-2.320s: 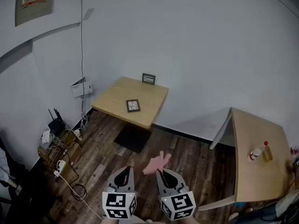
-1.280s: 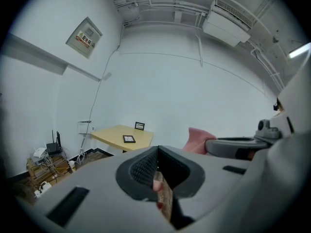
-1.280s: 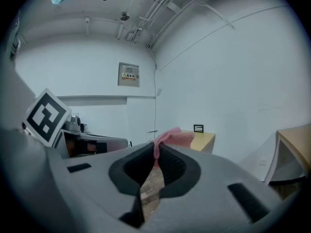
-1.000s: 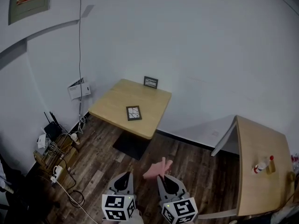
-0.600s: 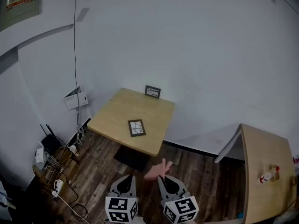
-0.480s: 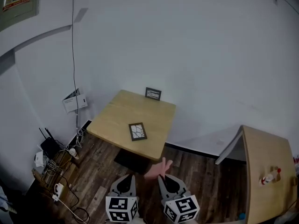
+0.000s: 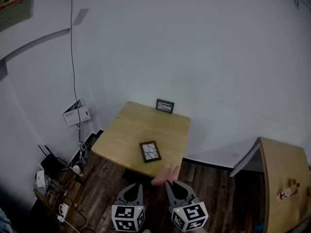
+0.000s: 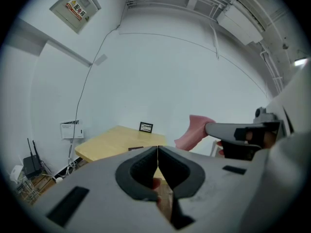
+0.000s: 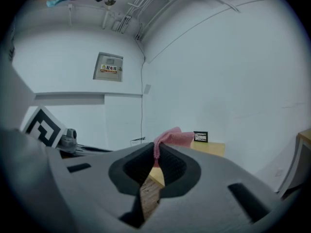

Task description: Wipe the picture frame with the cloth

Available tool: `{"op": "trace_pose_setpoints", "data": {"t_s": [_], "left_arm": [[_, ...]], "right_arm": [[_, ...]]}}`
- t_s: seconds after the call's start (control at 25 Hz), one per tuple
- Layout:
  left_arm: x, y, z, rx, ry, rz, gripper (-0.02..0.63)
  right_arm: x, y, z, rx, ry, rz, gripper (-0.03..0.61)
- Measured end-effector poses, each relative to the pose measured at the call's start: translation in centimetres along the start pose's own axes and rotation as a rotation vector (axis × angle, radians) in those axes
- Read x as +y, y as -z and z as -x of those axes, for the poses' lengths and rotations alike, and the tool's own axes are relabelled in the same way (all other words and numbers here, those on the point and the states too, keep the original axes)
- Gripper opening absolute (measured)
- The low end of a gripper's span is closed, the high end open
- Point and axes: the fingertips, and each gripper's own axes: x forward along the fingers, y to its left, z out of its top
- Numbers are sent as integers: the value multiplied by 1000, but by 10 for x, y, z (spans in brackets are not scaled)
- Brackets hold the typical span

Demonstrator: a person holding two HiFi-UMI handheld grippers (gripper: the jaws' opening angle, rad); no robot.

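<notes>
Stage: approach only, no wiping begun
Left tongs (image 8: 157,149): closed pad against pad, nothing held
Right tongs (image 9: 156,152): clamped on one corner of the pink cloth (image 9: 172,137), with the rest flopping forward past the tips
Cloth position: in the air over the wooden floor (image 7: 104,178), just short of the near edge of the bench (image 7: 131,130), touching no frame
Flat frame (image 7: 150,151): dark-edged, lying face up near the front edge of the bench, apart from both tongs, untouched
Standing frame (image 7: 165,106): upright at the far edge of the bench against the wall (image 7: 218,57), farther off, also untouched
Which one to wipe: not settled by the task wording; flat frame nearer, so probably first
Done so far: cloth in the grip, both tongs side by side and aimed at the bench
Left to do: reach the bench, lower the cloth onto a frame, rub across the glass and border
Likely help needed: empty tongs to steady the frame, since a loose flat frame could slide under the rubbing
Progress: early, only the carrying leg, all contact work ahead
Elsewhere: second bench (image 7: 284,169) at the right with a bottle (image 7: 287,192) on it, seemingly no part of this job
</notes>
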Motion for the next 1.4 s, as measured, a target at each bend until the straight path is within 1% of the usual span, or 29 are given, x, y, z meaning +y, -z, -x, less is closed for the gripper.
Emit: {"op": "trace_pose_setpoints", "data": {"t_s": [0.16,0.32,0.56,0.72,0.96,1.12,1.24,1.4], "left_arm": [[18,-4,-19,8,-1,12,3],[31,-6,-41,18,-13,21,3],[51,-9,-84,28,-37,42,3],[60,-10,-115,43,-48,36,3],[78,-12,-164,71,-112,83,3],[88,-8,-198,79,-146,88,3],[94,-2,-219,84,-158,111,3],[105,17,-237,125,-210,163,3]], "right_arm": [[-11,2,-23,10,25,-12,12],[-33,4,-41,27,43,-22,12],[-67,16,-84,75,39,-7,12],[-85,22,-122,117,-8,29,12],[-111,27,-178,187,-99,62,12],[-128,37,-215,227,-156,96,12],[-139,48,-239,259,-188,113,12],[-148,63,-262,299,-235,131,12]]}}
